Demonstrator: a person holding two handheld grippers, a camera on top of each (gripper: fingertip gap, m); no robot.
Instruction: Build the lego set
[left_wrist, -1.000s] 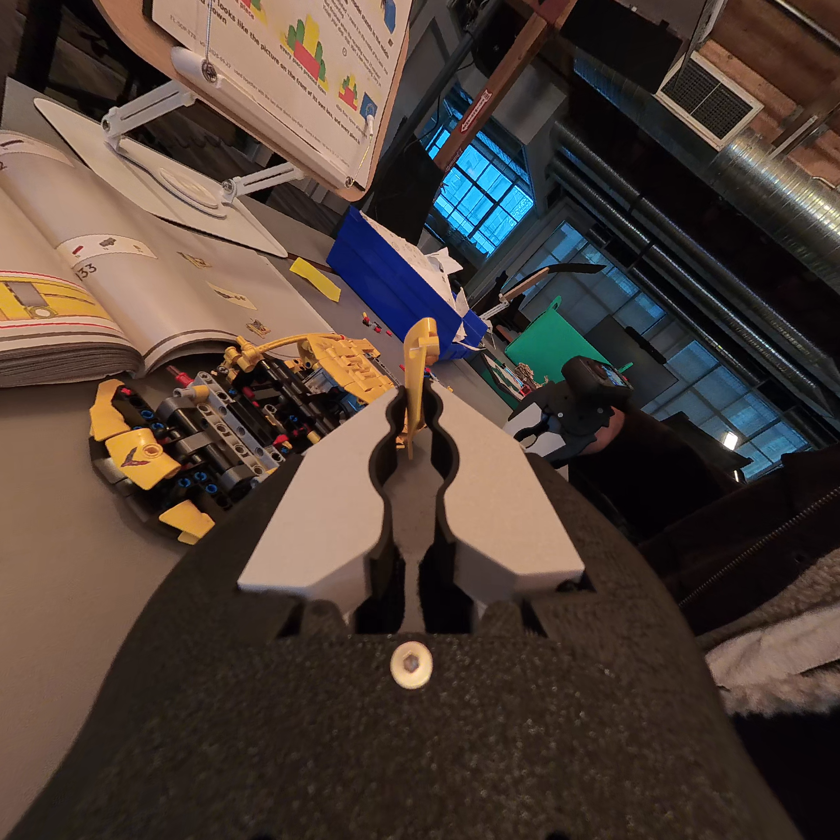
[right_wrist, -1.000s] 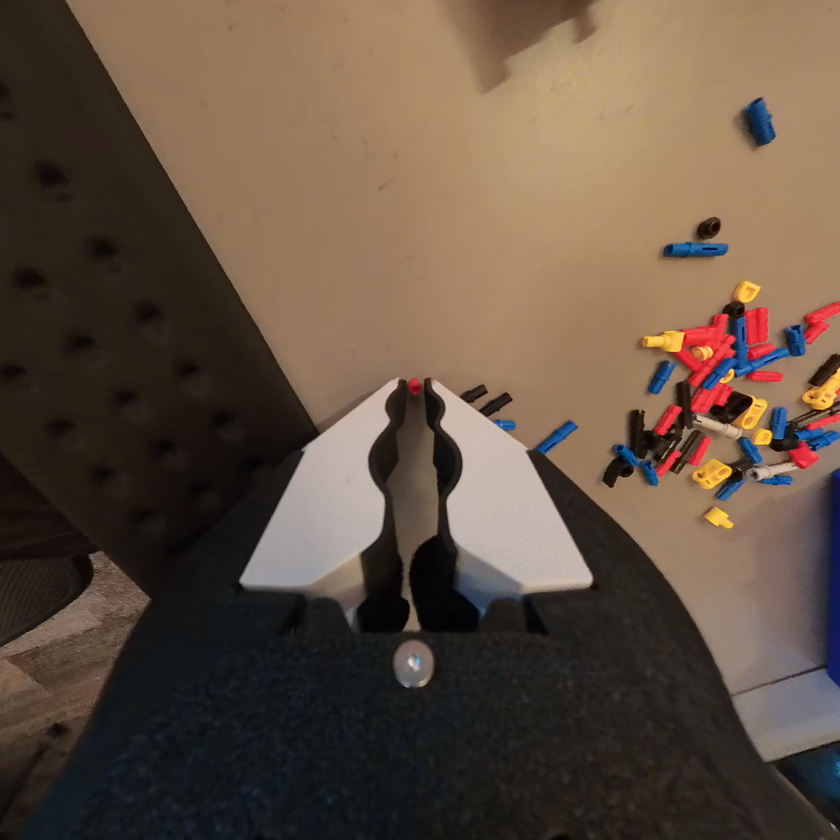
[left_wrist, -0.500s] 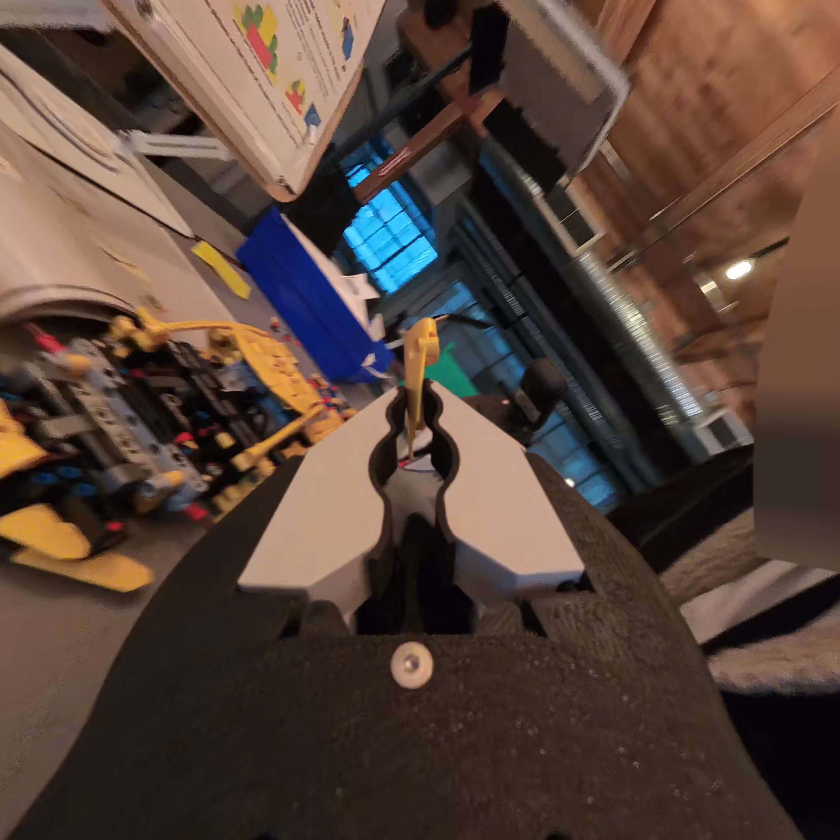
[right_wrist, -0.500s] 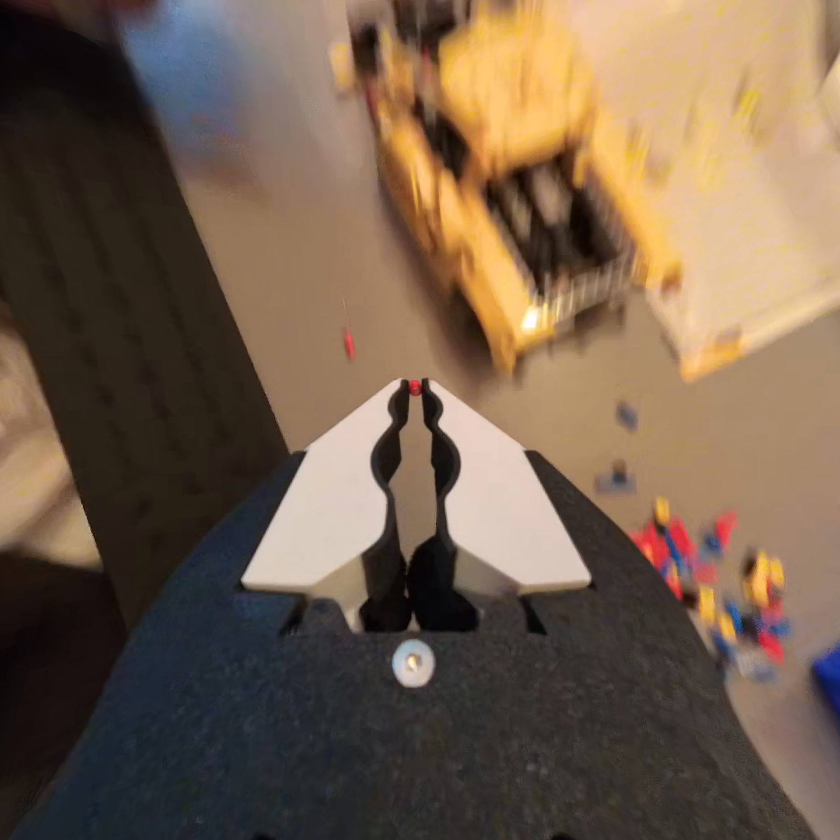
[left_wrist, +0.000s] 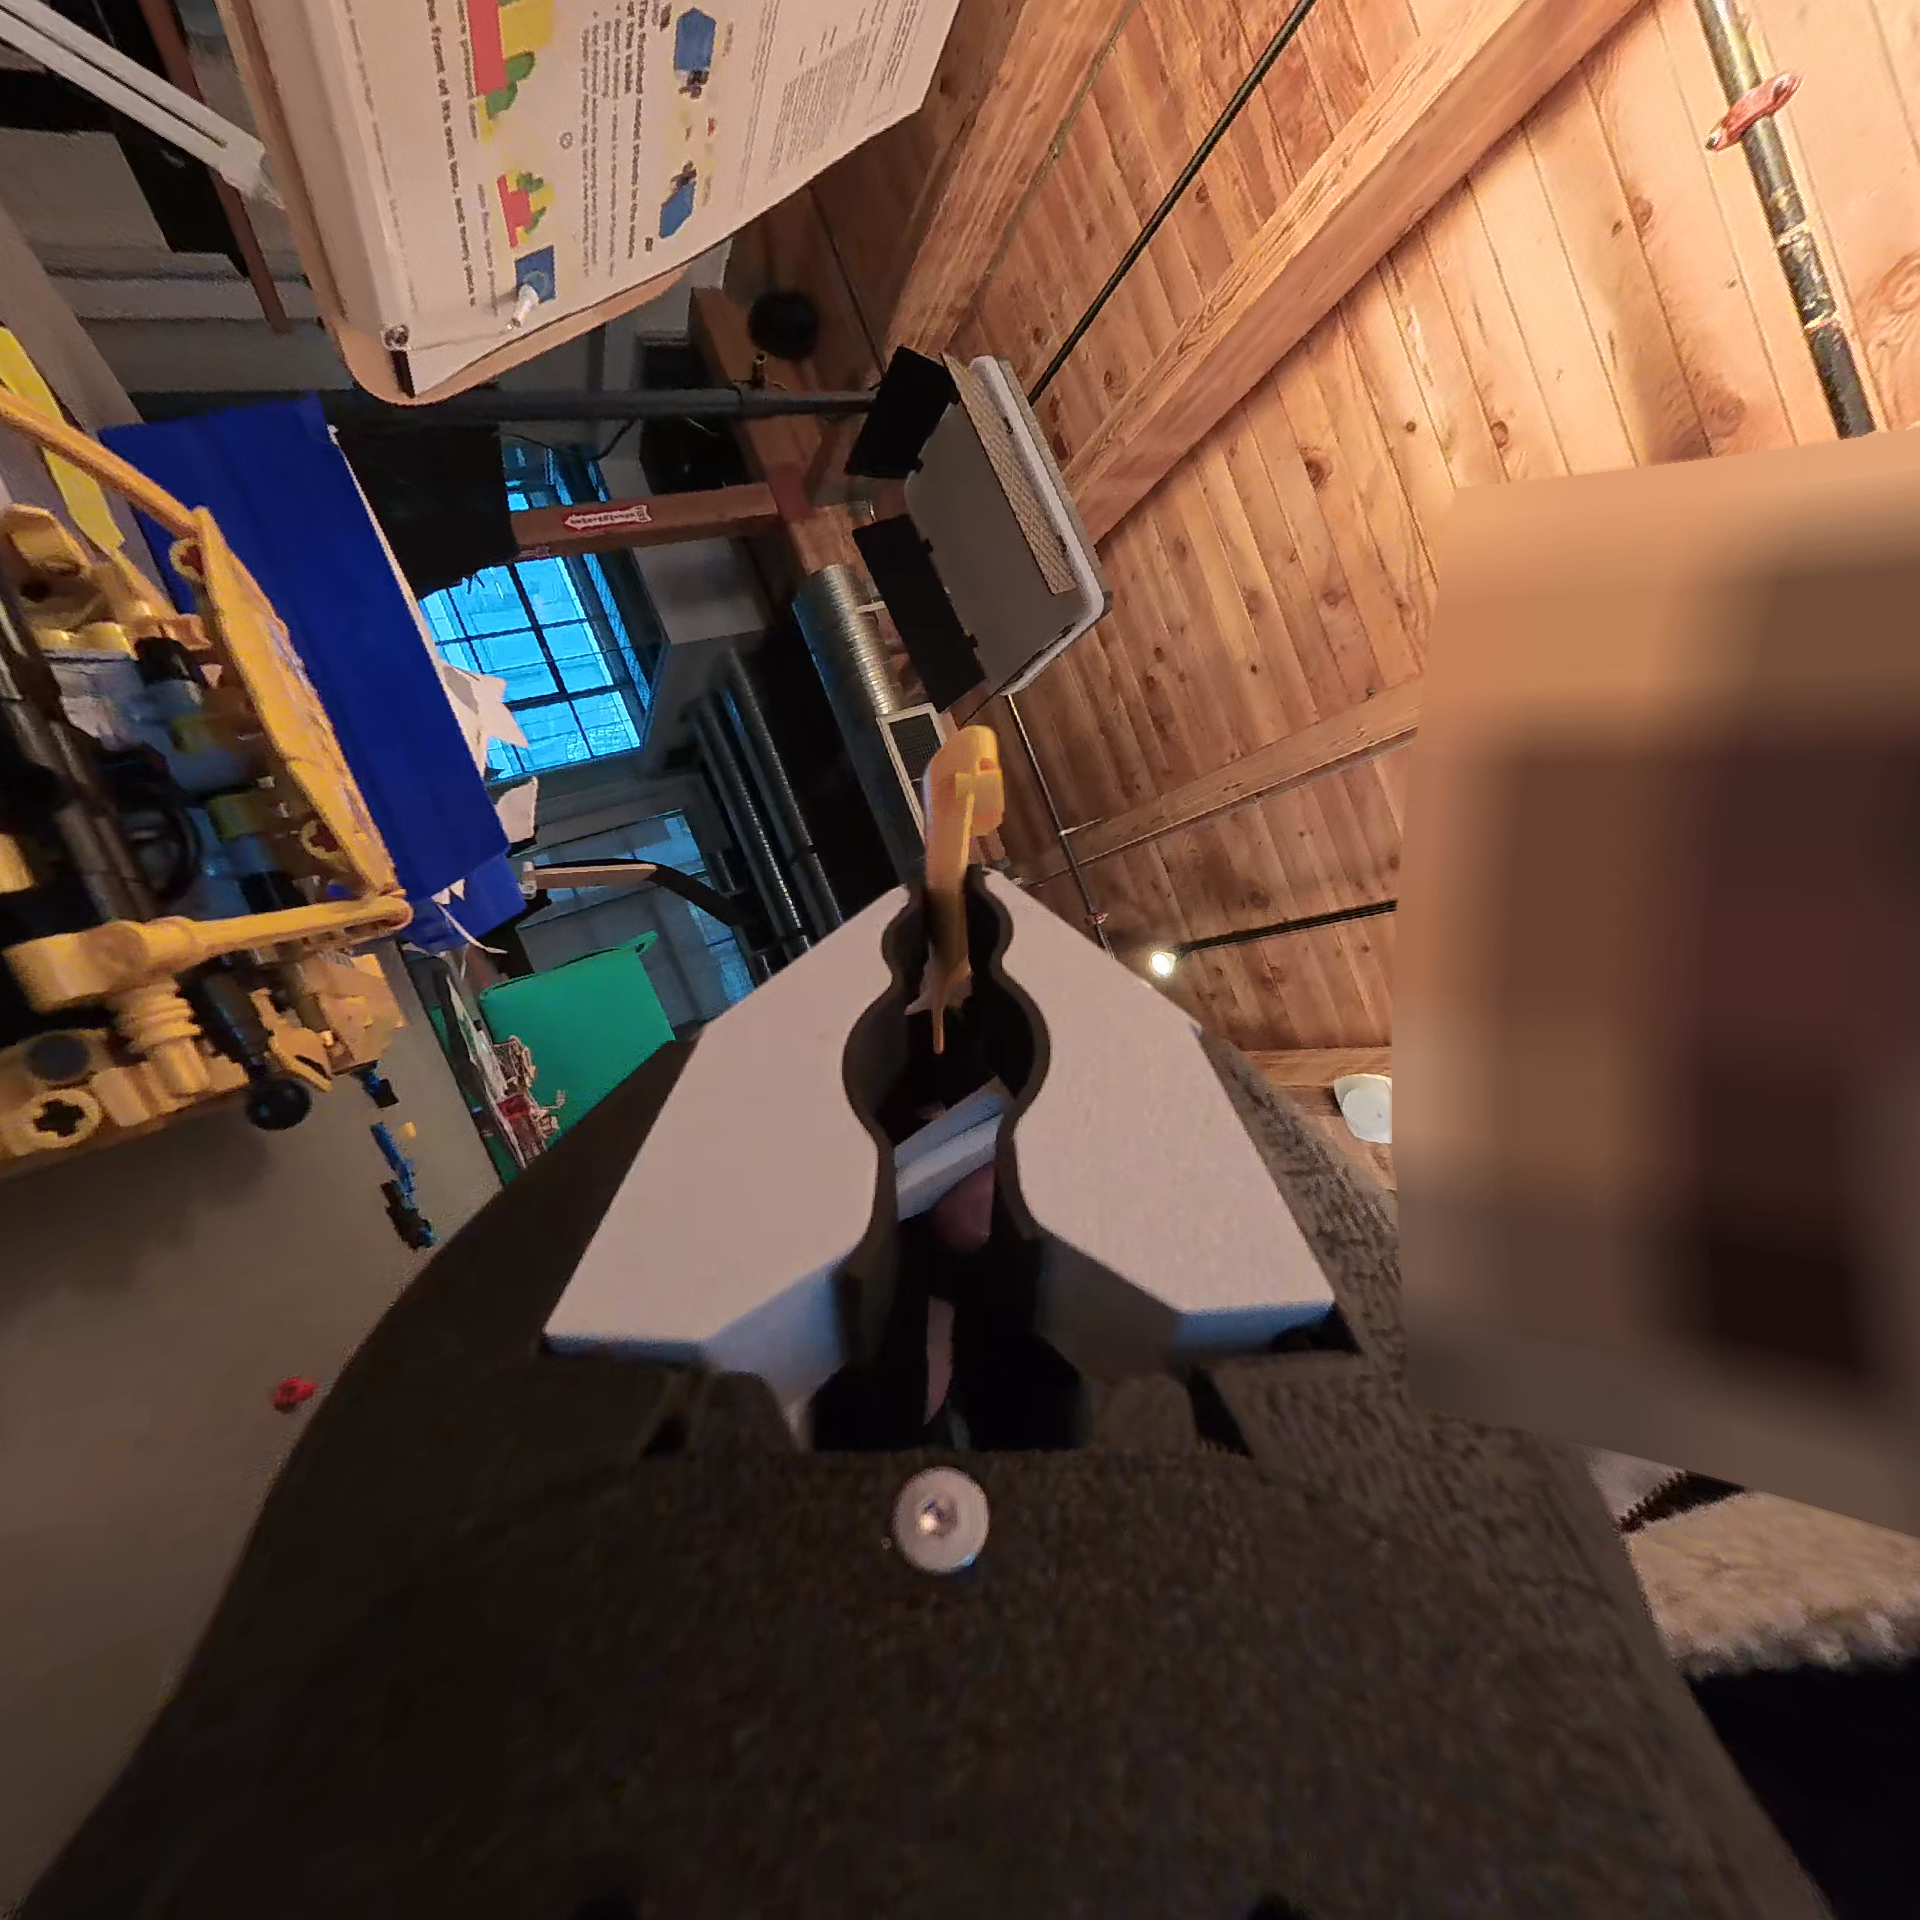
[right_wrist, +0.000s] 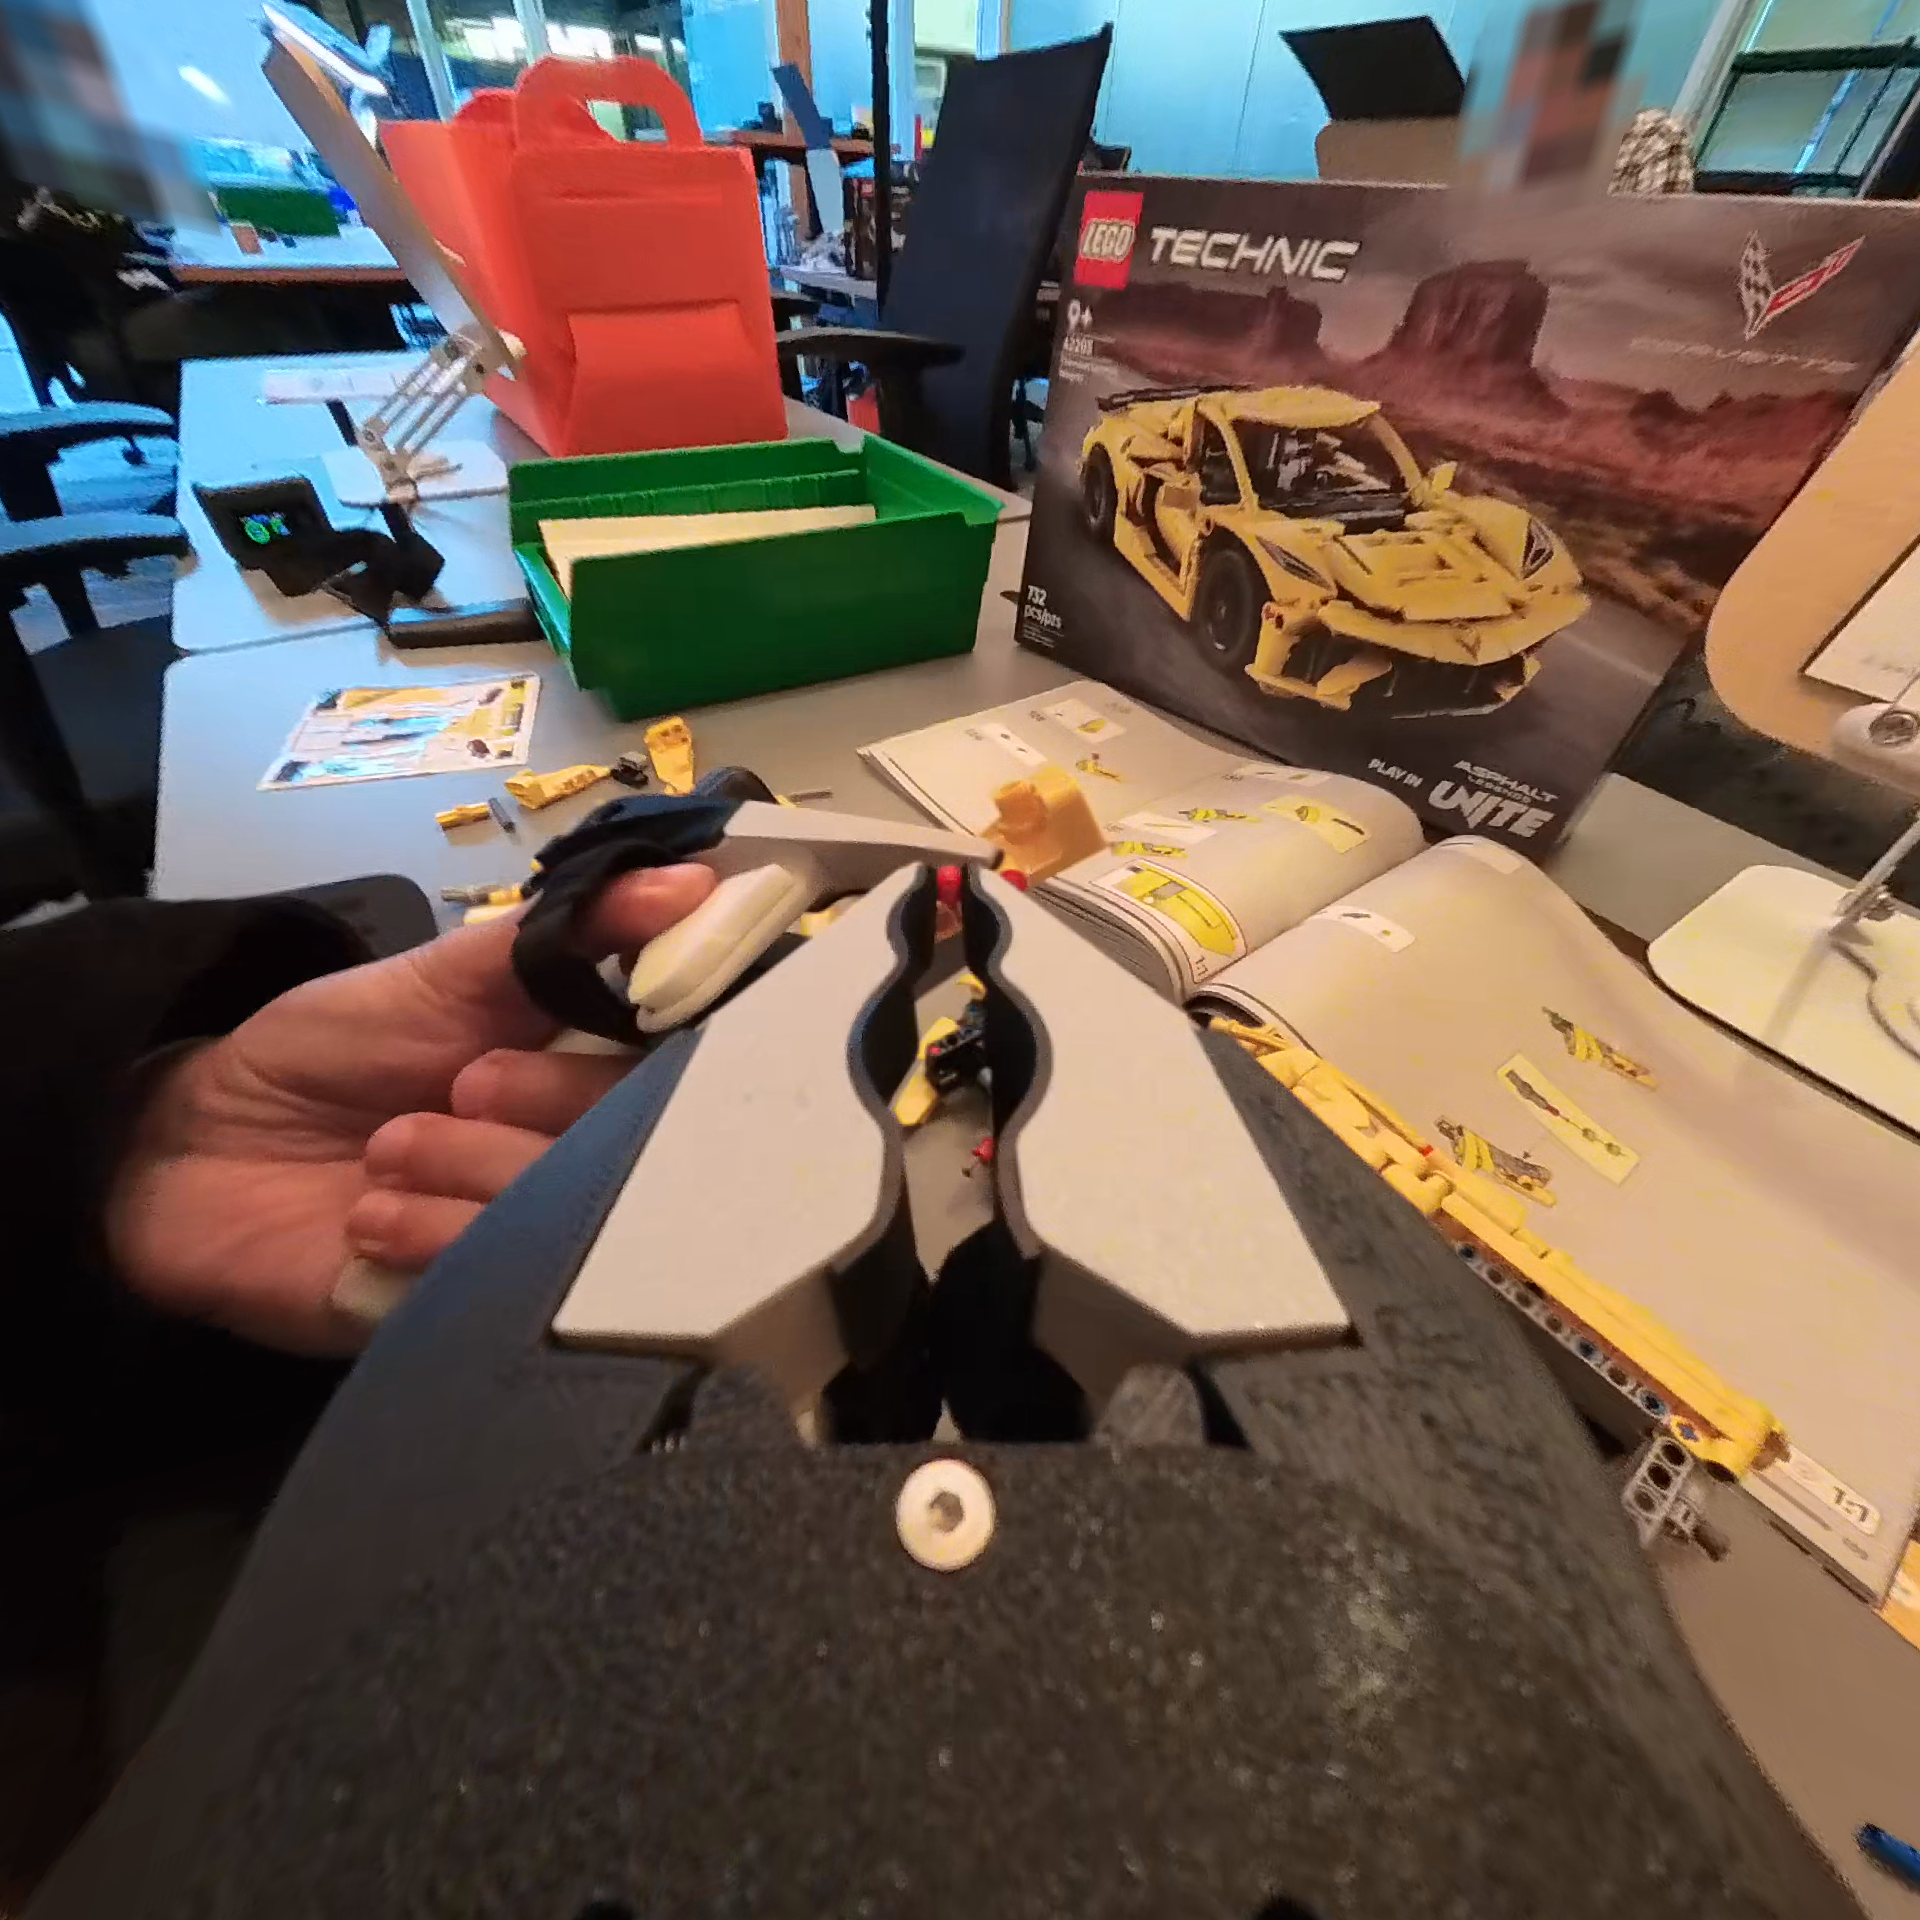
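My left gripper is shut on a yellow lego piece that sticks up past its tips, held in the air and tilted towards the ceiling. In the right wrist view, the left gripper comes in from the left, held by a hand, with the yellow piece at its tip. My right gripper is shut on a small red pin, just below and close to the yellow piece. The partly built yellow car stands on the table to the left and also shows in the right wrist view.
An open instruction booklet lies behind the grippers, with the set's box upright beyond it. A green bin, an orange bag, a sticker sheet and loose yellow parts are at the back left. A blue bin stands behind the car. My two grippers' fingertips are within a few centimetres of each other.
My right gripper swung up from the table by the pin pile, carrying the red pin to the yellow piece. My left gripper tilted upward and moved right with its piece.
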